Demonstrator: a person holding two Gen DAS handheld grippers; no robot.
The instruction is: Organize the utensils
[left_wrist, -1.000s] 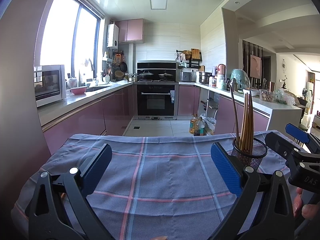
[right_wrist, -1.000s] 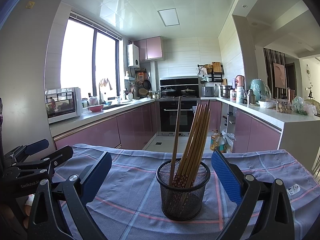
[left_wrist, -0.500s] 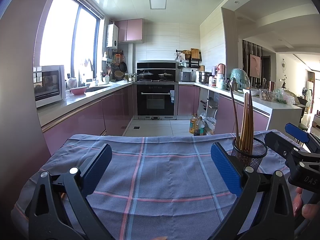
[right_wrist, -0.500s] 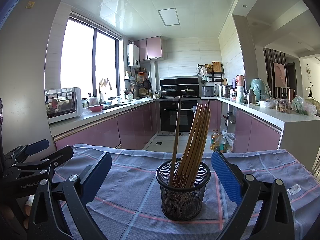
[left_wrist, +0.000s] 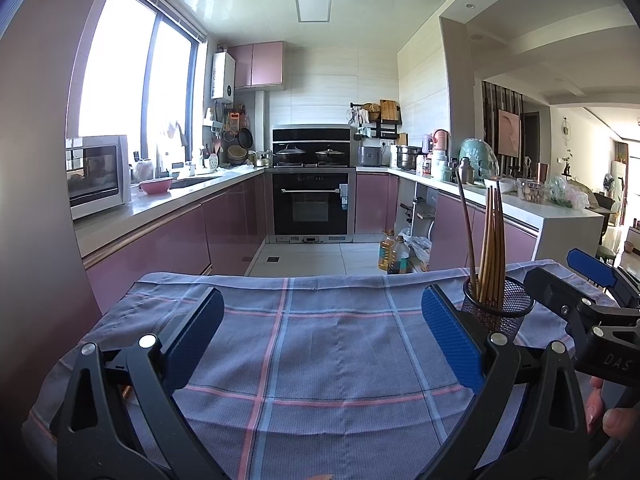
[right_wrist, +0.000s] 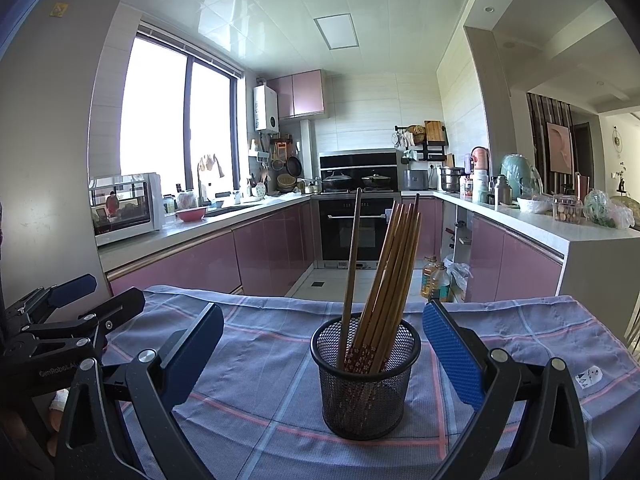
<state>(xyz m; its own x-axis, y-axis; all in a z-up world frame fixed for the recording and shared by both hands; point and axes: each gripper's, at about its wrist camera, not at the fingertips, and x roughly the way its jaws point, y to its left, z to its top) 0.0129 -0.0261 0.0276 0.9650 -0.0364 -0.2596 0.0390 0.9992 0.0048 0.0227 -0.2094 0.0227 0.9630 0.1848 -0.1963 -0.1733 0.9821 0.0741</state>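
- A black mesh holder (right_wrist: 366, 376) stands upright on the plaid cloth (right_wrist: 256, 408) covering the counter, packed with wooden chopsticks (right_wrist: 390, 280) that lean in a fan toward the right; one darker chopstick (right_wrist: 352, 276) stands apart, nearly vertical, at the left of the holder.
- The right claw (right_wrist: 320, 356) hovers with its blue pads spread wide, the holder sitting between them and a little ahead — nothing is gripped.
- The left claw (left_wrist: 320, 336) is likewise spread and empty, poised over a bare stretch of cloth; from its view the holder (left_wrist: 498, 312) sits off to the right, just past its right pad.
- No loose utensils show on the cloth in either view, so the sorting looks largely done; the step in hand appears to be a last adjustment of the holder, or simply withdrawing.
- If the holder is to be moved, the sound approach is to close on the mesh wall low down and squarely — the tall, leaning sticks put weight high and to one side, and a high or off-centre pinch could tip it.
- The cloth may drag and wrinkle under a sliding base; lifting clear, not pushing, should keep the sticks from rattling out.
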